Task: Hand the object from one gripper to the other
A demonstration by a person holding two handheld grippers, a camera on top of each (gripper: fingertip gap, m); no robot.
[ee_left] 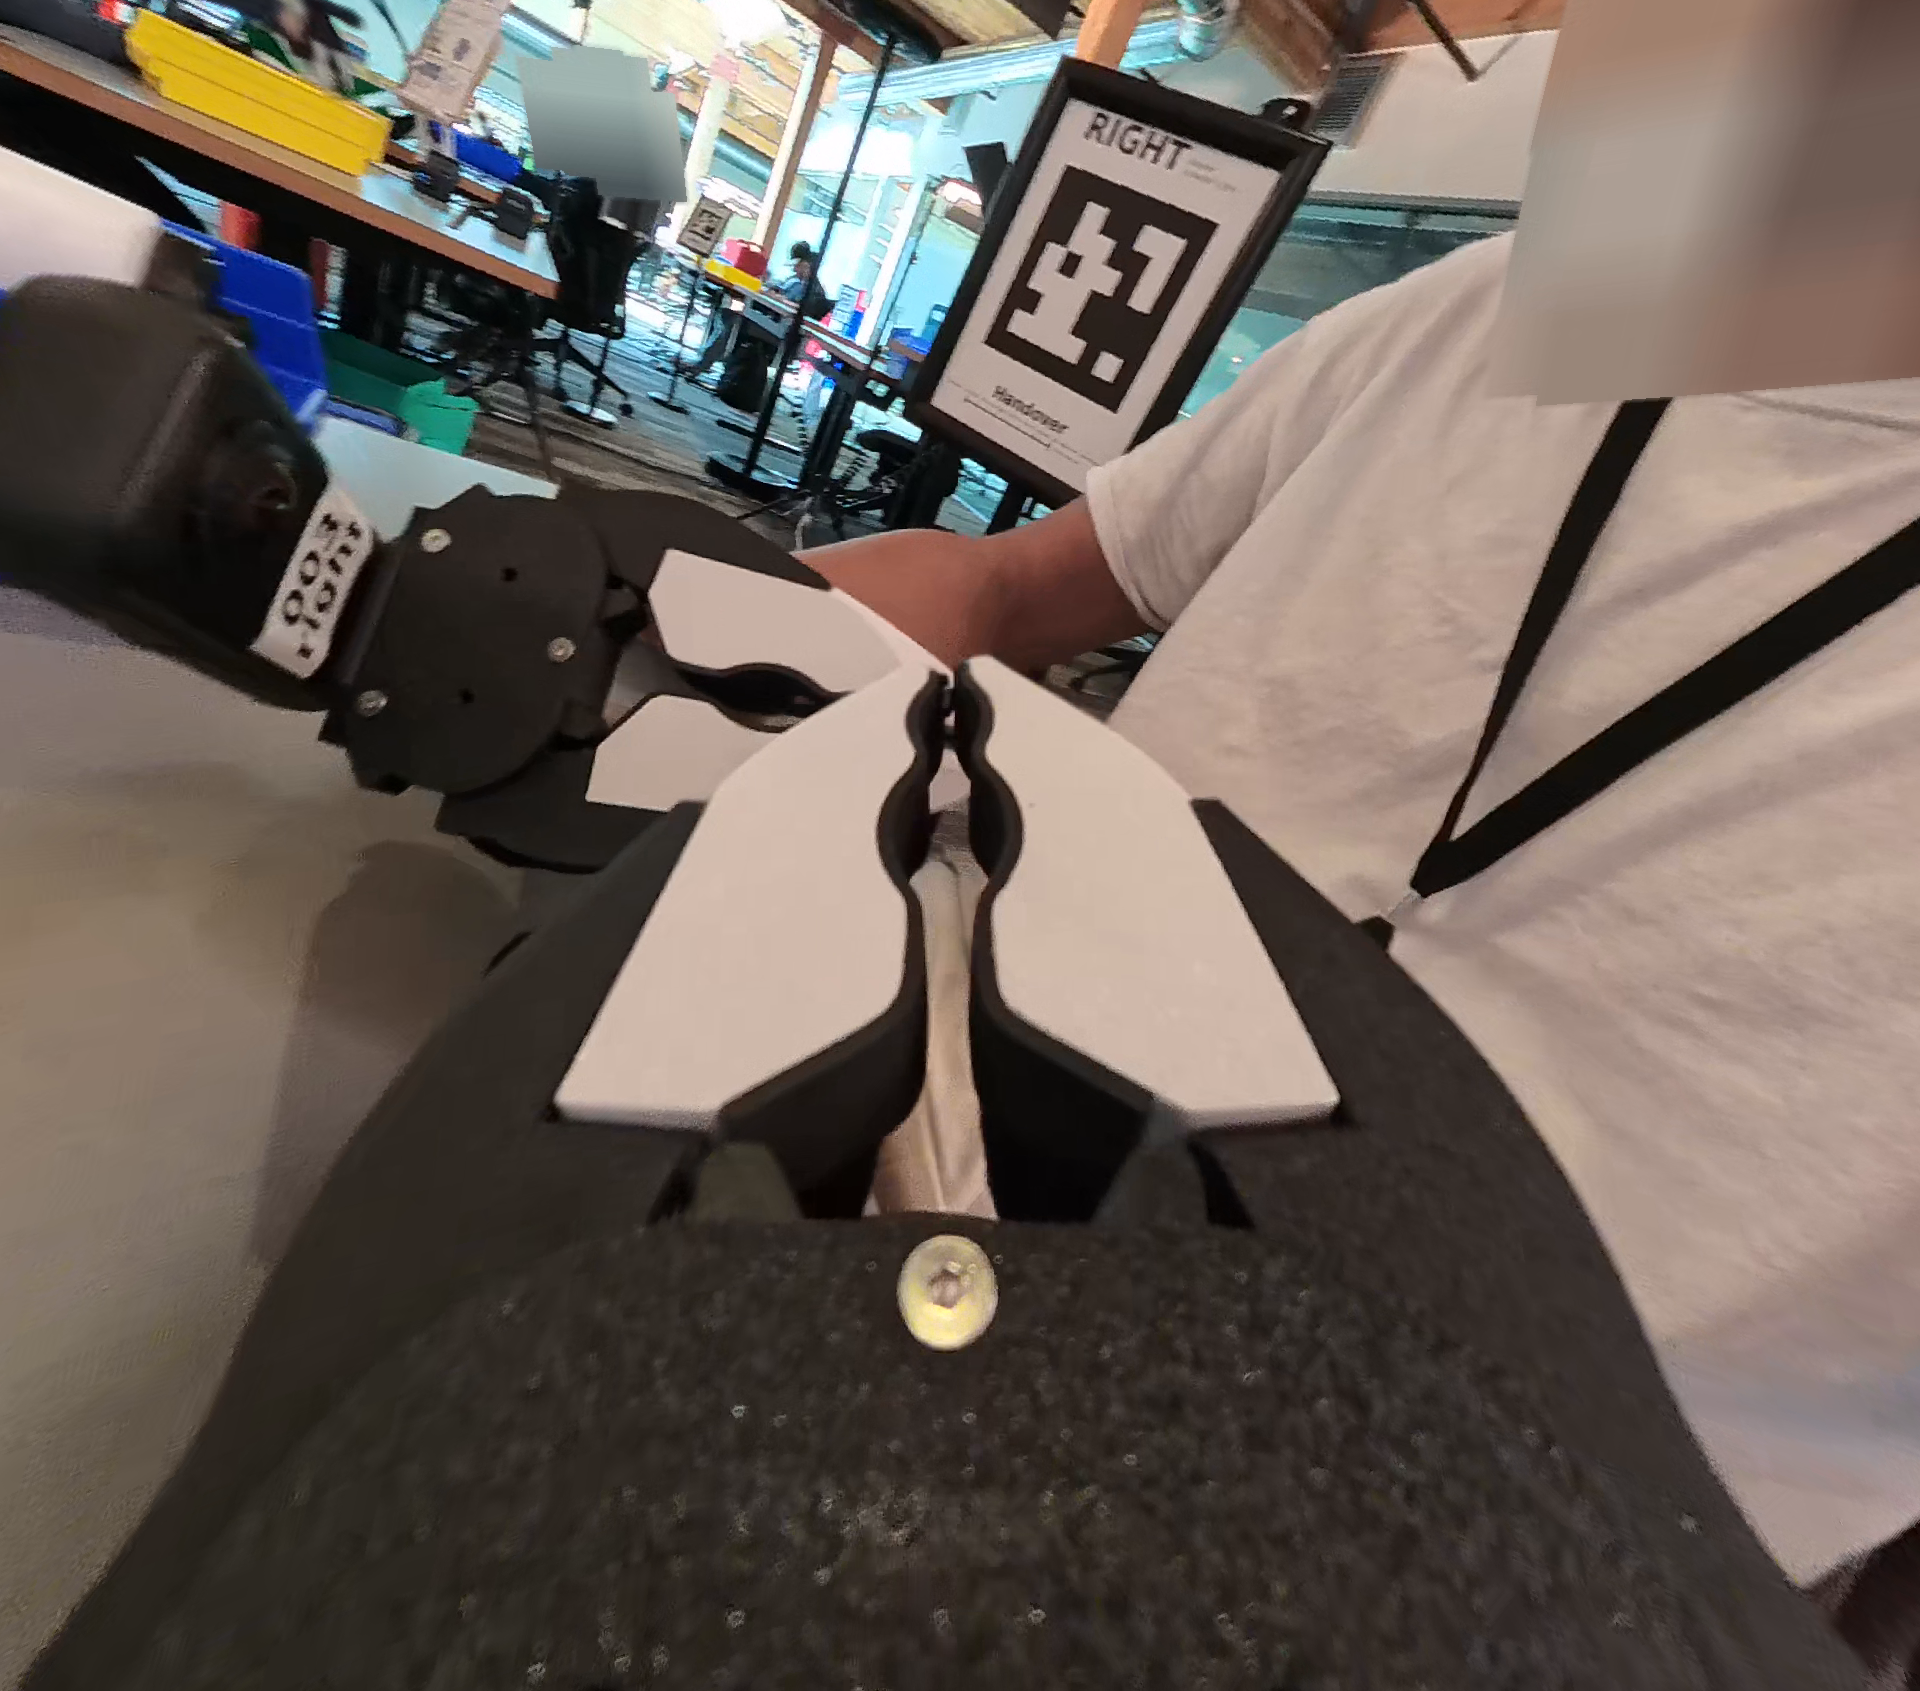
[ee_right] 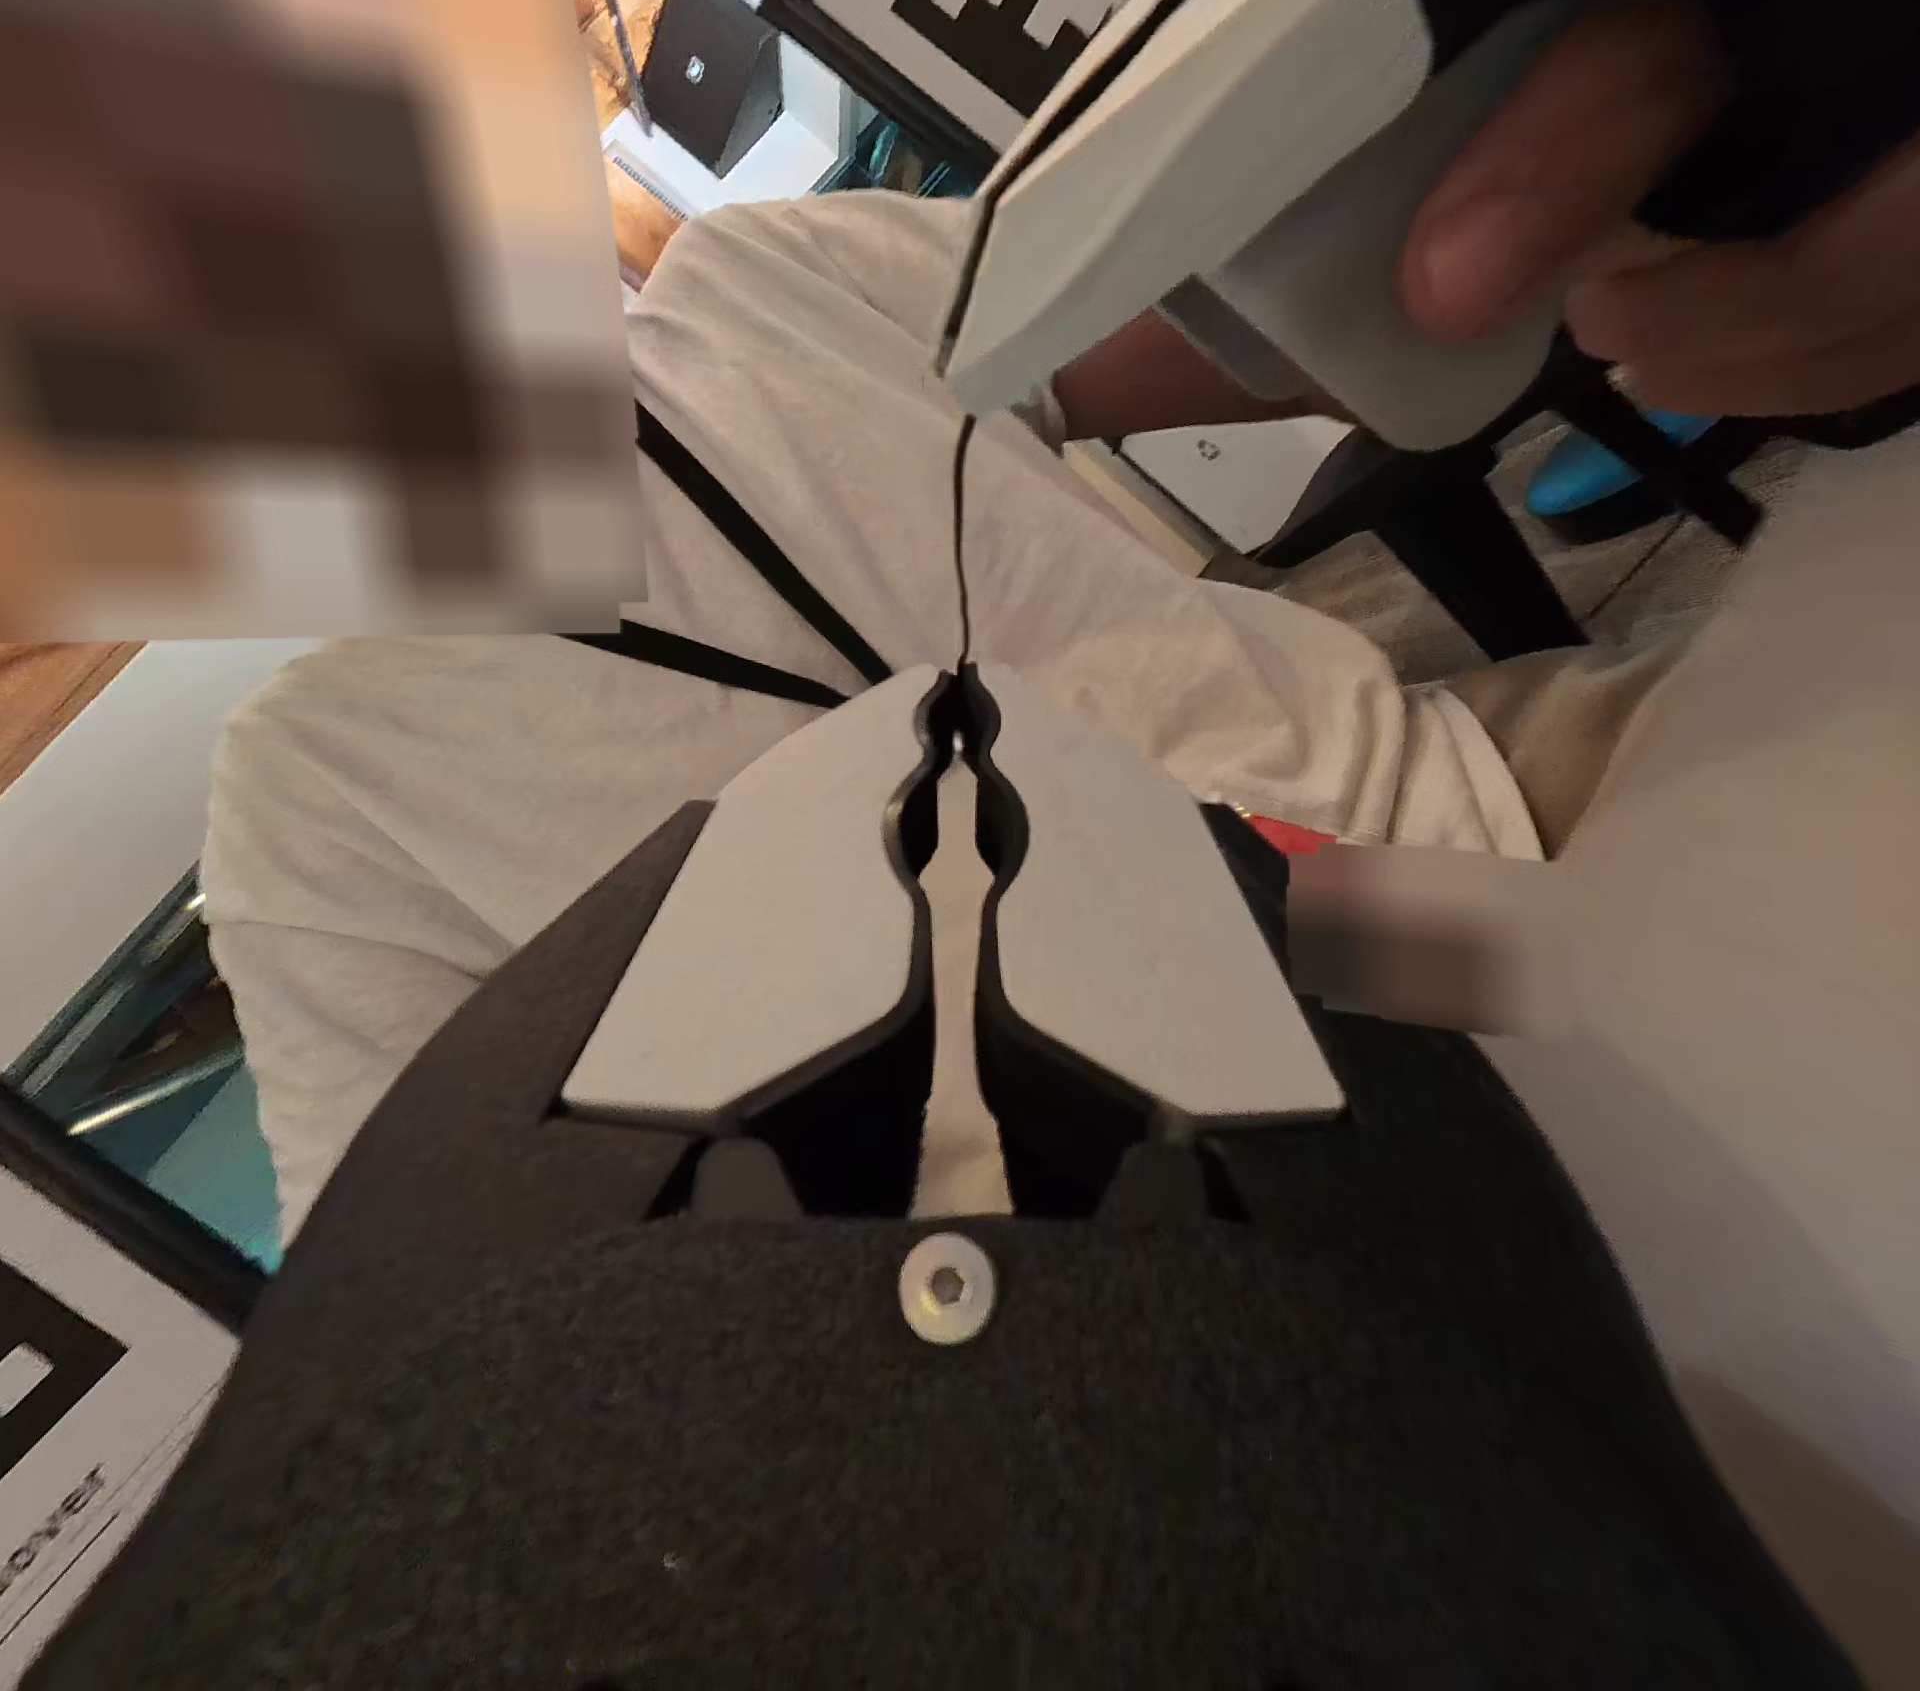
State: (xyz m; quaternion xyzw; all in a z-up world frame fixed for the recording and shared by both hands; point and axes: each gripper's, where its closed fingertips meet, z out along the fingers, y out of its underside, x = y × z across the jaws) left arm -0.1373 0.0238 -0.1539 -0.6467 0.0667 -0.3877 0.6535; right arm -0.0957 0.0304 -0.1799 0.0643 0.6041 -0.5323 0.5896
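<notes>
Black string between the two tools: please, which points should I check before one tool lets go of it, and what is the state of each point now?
1. Right tool shut on the lower end of the string: ok.
2. Left tool shut on the upper end: ok; in the right wrist view the string leaves its tip.
3. String runs almost straight between the tools, without knot or loop: ok.
4. Enough string inside each grip to hold alone: cannot tell; the ends are hidden.
5. String free of the white shirt behind it: cannot tell.
</notes>
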